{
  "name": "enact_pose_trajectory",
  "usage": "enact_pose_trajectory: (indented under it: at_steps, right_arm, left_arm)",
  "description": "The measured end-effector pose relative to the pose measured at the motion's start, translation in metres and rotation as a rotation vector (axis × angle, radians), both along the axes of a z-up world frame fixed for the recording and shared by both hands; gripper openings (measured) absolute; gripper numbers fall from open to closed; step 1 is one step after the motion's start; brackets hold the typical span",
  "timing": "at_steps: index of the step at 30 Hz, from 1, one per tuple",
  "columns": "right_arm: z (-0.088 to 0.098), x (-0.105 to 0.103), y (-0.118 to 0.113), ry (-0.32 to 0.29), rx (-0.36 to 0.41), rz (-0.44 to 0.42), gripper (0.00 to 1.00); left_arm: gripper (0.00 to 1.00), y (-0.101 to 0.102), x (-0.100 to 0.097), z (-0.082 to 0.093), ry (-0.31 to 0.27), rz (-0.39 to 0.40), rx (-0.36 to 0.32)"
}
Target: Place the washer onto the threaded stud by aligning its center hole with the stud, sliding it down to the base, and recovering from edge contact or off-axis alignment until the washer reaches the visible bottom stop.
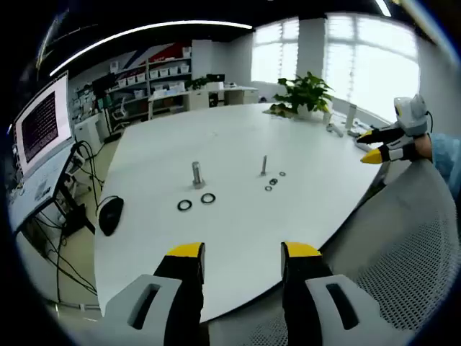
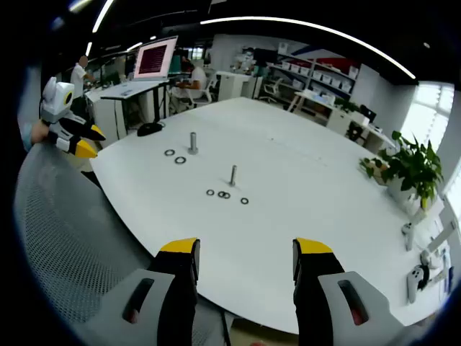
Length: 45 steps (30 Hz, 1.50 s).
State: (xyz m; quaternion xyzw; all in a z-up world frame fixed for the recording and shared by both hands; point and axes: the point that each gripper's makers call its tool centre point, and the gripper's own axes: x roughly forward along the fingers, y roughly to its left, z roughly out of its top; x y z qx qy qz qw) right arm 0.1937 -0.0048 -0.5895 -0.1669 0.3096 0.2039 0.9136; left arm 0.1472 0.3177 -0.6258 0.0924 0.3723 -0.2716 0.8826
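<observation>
While both grippers hang off the near edge of the white table [image 1: 302, 144], neither holds anything: left gripper [image 1: 243, 259] jaws stand apart and empty, right gripper [image 2: 246, 258] jaws likewise. Two threaded studs stand upright on the tabletop, a thicker stud [image 1: 196, 174] and a thinner stud [image 1: 263, 165]. Two large washers [image 1: 196, 202] lie flat just beside the thicker one; several small washers [image 1: 273, 182] lie near the thinner one. A potted plant [image 1: 306, 92] sits at the far edge.
</observation>
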Motion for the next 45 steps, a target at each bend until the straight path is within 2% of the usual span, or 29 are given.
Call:
enact_pose_trajectory:
  at_steps: [2,4,5,7,8,9,10,12,13,15,16,17,20,22,24,26,27,28,29,30,33,34,37,40,43,45]
  right_arm:
    - [0.0,0.0,0.0,0.0,-0.002,0.001,0.54]
    - [0.0,0.0,0.0,-0.001,-0.006,0.003,0.54]
    - [0.0,0.0,0.0,-0.001,-0.007,0.004,0.54]
    - [0.0,0.0,0.0,0.0,-0.007,0.004,0.54]
    - [0.001,0.0,0.001,-0.001,-0.005,0.004,0.54]
    - [0.001,0.0,0.001,-0.001,-0.005,0.004,0.54]
    - [0.0,0.0,0.0,0.0,-0.006,0.005,0.54]
    - [0.0,0.0,0.0,0.002,-0.006,0.004,0.53]
    - [0.0,0.0,0.0,0.001,-0.005,0.003,0.53]
    - [0.0,0.0,0.0,0.001,-0.005,0.005,0.53]
    - [0.0,0.0,0.0,0.004,-0.005,0.007,0.53]
    - [0.0,0.0,0.0,0.005,-0.005,0.008,0.53]
    - [0.0,0.0,0.001,0.005,-0.007,0.012,0.53]
    - [-0.001,-0.001,0.001,0.007,-0.009,0.015,0.53]
    - [-0.001,-0.001,0.001,0.009,-0.014,0.017,0.53]
    - [-0.002,-0.001,0.0,0.01,-0.018,0.015,0.53]
    - [-0.002,-0.001,0.0,0.012,-0.019,0.015,0.53]
    - [-0.002,-0.001,0.001,0.015,-0.019,0.019,0.52]
    - [-0.003,-0.002,0.002,0.019,-0.02,0.027,0.51]
    - [-0.003,-0.002,0.003,0.021,-0.022,0.031,0.5]
    - [-0.003,-0.002,0.004,0.024,-0.024,0.043,0.48]
    - [-0.003,-0.002,0.005,0.025,-0.023,0.048,0.48]
    - [-0.005,-0.003,0.008,0.036,-0.044,0.09,0.49]
    - [-0.013,-0.008,0.011,0.094,-0.04,0.107,0.5]
    - [-0.013,-0.008,0.012,0.113,-0.034,0.129,0.5]
    - [-0.012,-0.006,0.014,0.127,-0.033,0.153,0.5]
  left_arm:
    - [0.38,-0.005,0.002,0.004,-0.022,0.0,-0.035]
    - [0.41,-0.008,0.0,0.005,-0.012,-0.003,-0.064]
    - [0.43,-0.008,-0.002,0.003,0.008,-0.013,-0.066]
    - [0.46,-0.01,-0.015,-0.006,0.084,-0.071,-0.043]
    - [0.44,-0.012,-0.021,-0.009,0.119,-0.089,-0.045]
    - [0.39,-0.014,-0.025,-0.01,0.142,-0.1,-0.058]
    - [0.27,-0.019,-0.027,-0.007,0.16,-0.092,-0.107]
    - [0.05,-0.02,-0.021,0.006,0.118,-0.074,-0.181]
    - [0.04,-0.018,-0.017,0.01,0.104,-0.034,-0.205]
    - [0.14,-0.018,-0.015,0.014,0.12,0.004,-0.265]
    - [0.17,-0.023,-0.021,0.016,0.154,-0.022,-0.306]
    - [0.16,-0.024,-0.021,0.018,0.144,-0.037,-0.315]
    - [0.24,-0.019,-0.017,0.022,0.1,-0.018,-0.298]
    - [0.3,-0.018,-0.017,0.023,0.094,-0.024,-0.29]
    - [0.31,-0.019,-0.017,0.026,0.075,-0.033,-0.28]
    - [0.29,-0.015,-0.012,0.026,0.059,0.0,-0.275]
    - [0.24,-0.013,-0.012,0.024,0.065,0.013,-0.27]
    - [0.19,-0.006,-0.012,0.02,0.082,0.041,-0.242]
    - [0.14,0.0,-0.01,0.018,0.074,0.044,-0.202]
    - [0.1,0.007,-0.006,0.017,0.024,0.022,-0.122]
    - [0.08,0.014,-0.004,0.018,-0.005,0.03,-0.03]
    - [0.08,0.013,-0.004,0.019,-0.024,-0.002,-0.016]
    - [0.09,0.014,-0.005,0.019,-0.01,0.018,-0.028]
    - [0.09,0.015,-0.005,0.017,0.002,0.013,-0.009]
    - [0.04,0.014,-0.004,0.019,-0.014,0.001,-0.002]
    - [0.03,0.017,-0.003,0.022,-0.025,0.009,-0.014]
